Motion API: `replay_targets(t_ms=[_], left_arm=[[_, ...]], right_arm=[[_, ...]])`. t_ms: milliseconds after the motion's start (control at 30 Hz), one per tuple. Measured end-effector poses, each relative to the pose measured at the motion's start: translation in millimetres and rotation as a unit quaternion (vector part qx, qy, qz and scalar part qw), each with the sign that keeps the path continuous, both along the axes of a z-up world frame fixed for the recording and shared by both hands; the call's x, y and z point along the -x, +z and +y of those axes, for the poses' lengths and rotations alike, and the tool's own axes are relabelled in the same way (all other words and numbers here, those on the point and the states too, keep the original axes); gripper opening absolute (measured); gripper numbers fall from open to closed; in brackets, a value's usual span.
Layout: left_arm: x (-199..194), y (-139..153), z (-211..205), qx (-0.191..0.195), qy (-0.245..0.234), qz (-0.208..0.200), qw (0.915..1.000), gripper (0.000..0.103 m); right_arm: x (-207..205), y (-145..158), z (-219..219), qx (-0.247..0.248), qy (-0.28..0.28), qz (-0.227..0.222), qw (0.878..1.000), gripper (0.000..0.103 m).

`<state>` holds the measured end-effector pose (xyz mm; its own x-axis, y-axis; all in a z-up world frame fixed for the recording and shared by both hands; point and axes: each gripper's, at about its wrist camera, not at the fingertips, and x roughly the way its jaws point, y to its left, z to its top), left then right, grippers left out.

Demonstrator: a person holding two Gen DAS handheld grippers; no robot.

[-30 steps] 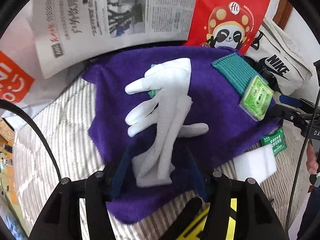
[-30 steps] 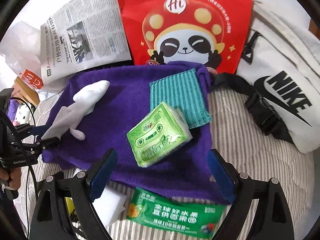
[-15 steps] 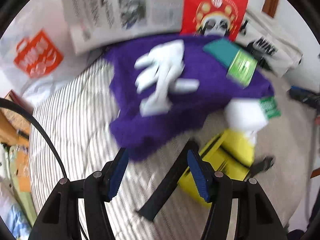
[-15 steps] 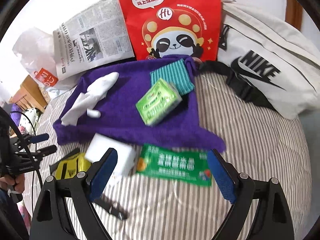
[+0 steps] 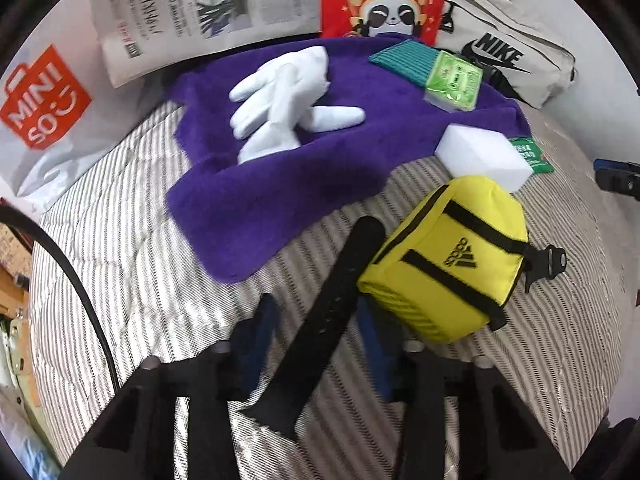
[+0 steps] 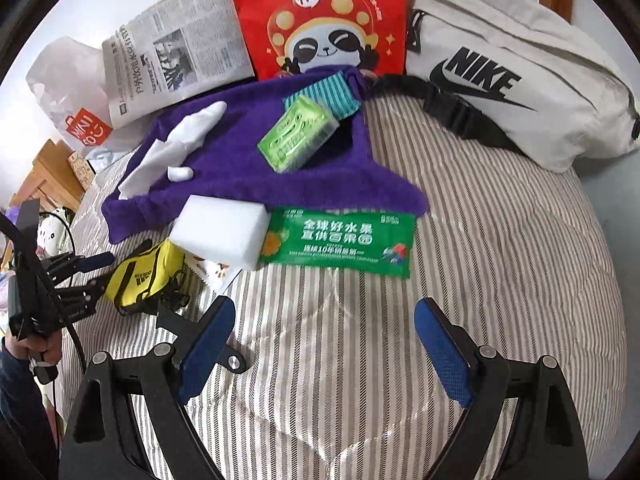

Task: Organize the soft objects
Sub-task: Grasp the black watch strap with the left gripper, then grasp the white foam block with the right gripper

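A: Why were the left gripper (image 5: pixel 316 344) jaws just narrowed?
B: The black strap (image 5: pixel 332 312) of the yellow pouch (image 5: pixel 444 264), low in the frame, was lying between them, seemingly for lifting; contact couldn't be told.
A: The right gripper (image 6: pixel 320 344)?
B: Jaws were kept wide apart, empty, over the bed (image 6: pixel 500 240). The white gloves (image 5: pixel 280 100) were left on the purple towel (image 5: pixel 256 200), upper centre.

The setting was a home bedroom. The work surface was a bed covered with a grey-and-white striped quilted cover (image 6: pixel 460 280), soft and creased. Wooden furniture (image 6: pixel 44 176) stood beside it at the left. Personal household articles lay along the far edge: a newspaper (image 6: pixel 176 52), a red panda-print shopping bag (image 6: pixel 320 20), a white retail carrier bag (image 5: pixel 44 120) and a white waist bag (image 6: pixel 532 92).
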<state>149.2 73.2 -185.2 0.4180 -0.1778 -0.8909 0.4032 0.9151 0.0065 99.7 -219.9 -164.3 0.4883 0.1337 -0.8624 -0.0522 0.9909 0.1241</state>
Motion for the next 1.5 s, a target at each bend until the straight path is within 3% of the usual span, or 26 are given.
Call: replay_targets(t_ms=[33,133,300,367,467,1067,1433,1500], left_arm=[[2,1,-3,0.000,-0.006,0.001,1.0000,0.024],[14,3,-6,-0.004,-0.002,0.000,1.0000,0.020],[38,2,-13,-0.008,-0.011,0.008,0.9999,0.020],[38,2,-15,-0.011,-0.007,0.009,0.9999,0.022],[31,1,-10,0.014,0.015,0.018,0.9996,0.021],[32,7,1,0.002,0.047,0.007,0.9989,0.020],[37,8,32,0.015,0.074,0.012,0.9970,0.020],[39,6,35,0.014,0.075,0.013,0.9970,0.020]], right_arm=[[1,-2,1,0.000,0.000,0.003,1.000,0.091],[3,-6,6,0.007,0.002,0.007,1.000,0.091],[5,-10,15,0.014,0.018,0.012,1.000,0.091],[5,-10,17,0.014,0.024,0.011,1.000,0.091],[5,-12,18,0.009,0.027,0.013,1.000,0.091],[13,-21,10,0.003,0.032,0.028,0.999,0.091],[-8,-16,47,-0.017,0.047,0.018,0.999,0.090],[-21,-15,61,-0.001,0.035,0.016,0.999,0.090]])
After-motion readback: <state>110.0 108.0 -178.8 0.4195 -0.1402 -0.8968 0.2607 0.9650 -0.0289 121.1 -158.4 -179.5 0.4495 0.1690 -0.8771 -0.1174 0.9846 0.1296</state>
